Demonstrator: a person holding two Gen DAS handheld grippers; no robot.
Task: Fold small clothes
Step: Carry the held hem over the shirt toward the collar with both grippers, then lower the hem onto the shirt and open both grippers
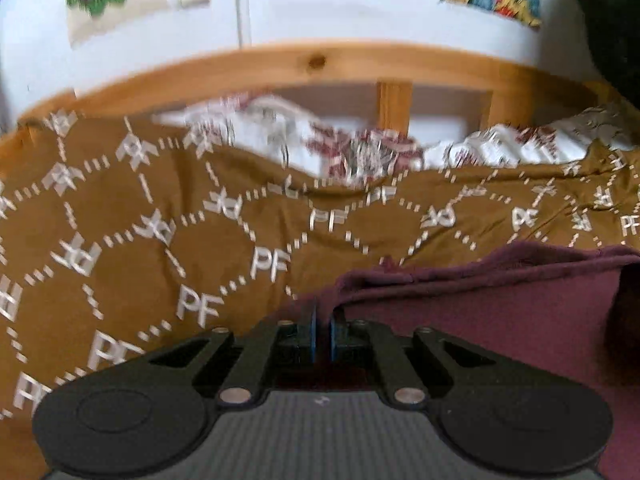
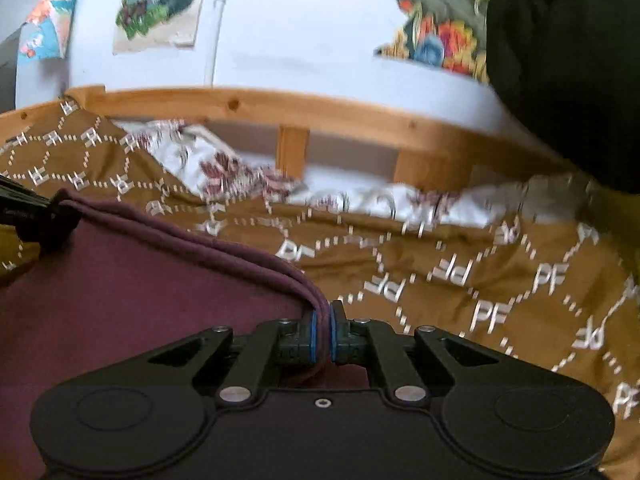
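Note:
A maroon garment [image 1: 480, 320] hangs stretched between my two grippers above a mustard bedspread [image 1: 140, 200] printed with white "PF" letters. My left gripper [image 1: 322, 320] is shut on the garment's left corner edge. My right gripper [image 2: 322, 320] is shut on the doubled hem of the garment [image 2: 140, 292] at its right corner. In the right wrist view the left gripper [image 2: 36, 216] shows at the far left edge, pinching the other end of the hem. The cloth spans taut between them.
A wooden bed frame rail [image 1: 320, 64] runs across the back, against a white wall with colourful pictures [image 2: 160, 0]. A white floral sheet [image 1: 340, 148] lies bunched along the far side of the bedspread [image 2: 520, 280]. A dark object [image 2: 568, 60] fills the upper right.

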